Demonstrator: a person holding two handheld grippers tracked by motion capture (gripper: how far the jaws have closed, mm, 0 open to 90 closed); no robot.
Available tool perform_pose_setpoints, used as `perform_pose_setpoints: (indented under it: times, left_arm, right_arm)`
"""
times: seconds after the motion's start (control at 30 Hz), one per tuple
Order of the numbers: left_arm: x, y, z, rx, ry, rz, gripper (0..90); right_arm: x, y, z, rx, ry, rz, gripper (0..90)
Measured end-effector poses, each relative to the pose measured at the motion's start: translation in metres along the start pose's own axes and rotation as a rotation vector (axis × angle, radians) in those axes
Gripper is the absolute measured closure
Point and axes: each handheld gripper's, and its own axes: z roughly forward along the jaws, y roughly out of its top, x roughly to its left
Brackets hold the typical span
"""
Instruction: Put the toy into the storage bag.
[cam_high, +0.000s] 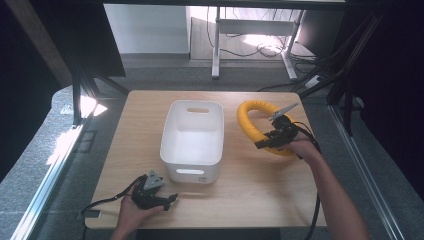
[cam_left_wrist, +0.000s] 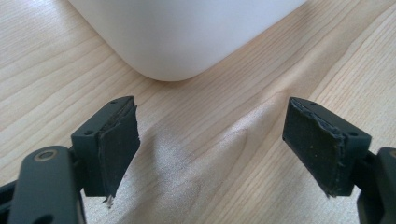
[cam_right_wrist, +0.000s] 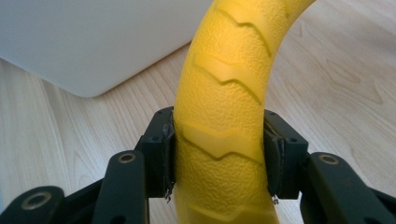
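The right hand-held gripper (cam_high: 267, 141) is clamped across the near arc of the yellow ring (cam_high: 248, 123), which lies on the bench (cam_high: 250, 190) just right of the white bin (cam_high: 191, 137). The bin sits to the gripper's left, so the coming move likely runs that way. The left hand-held gripper (cam_left_wrist: 212, 149), jaws apart and empty, rests farther off by the bin's near corner. The gripper hides part of the ring's near arc.

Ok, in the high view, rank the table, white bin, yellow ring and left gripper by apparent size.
1. Table
2. White bin
3. Yellow ring, partly hidden by the right gripper clamped on it
4. Left gripper, open, though it sits nearest the camera
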Motion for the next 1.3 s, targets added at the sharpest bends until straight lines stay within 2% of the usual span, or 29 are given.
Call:
perform_pose_setpoints:
  times: [0.37, 0.57, 0.93, 1.3]
  left_arm:
    - [0.0, 0.0, 0.001, 0.001, 0.002, -0.001, 18.7]
    - [0.0, 0.0, 0.0, 0.0, 0.002, -0.002, 18.7]
    - [-0.001, 0.0, 0.001, 0.002, 0.001, -0.005, 18.8]
    - [-0.001, 0.0, 0.001, 0.006, -0.001, -0.002, 18.8]
  right_arm:
    - [0.002, 0.004, -0.016, -0.088, 0.019, 0.013, 51.8]
    - [0.007, 0.007, -0.025, -0.137, 0.024, -0.006, 51.8]
    - [0.019, 0.013, -0.043, -0.202, 0.03, -0.035, 51.8]
    - [0.027, 0.014, -0.051, -0.24, 0.037, -0.051, 51.8]
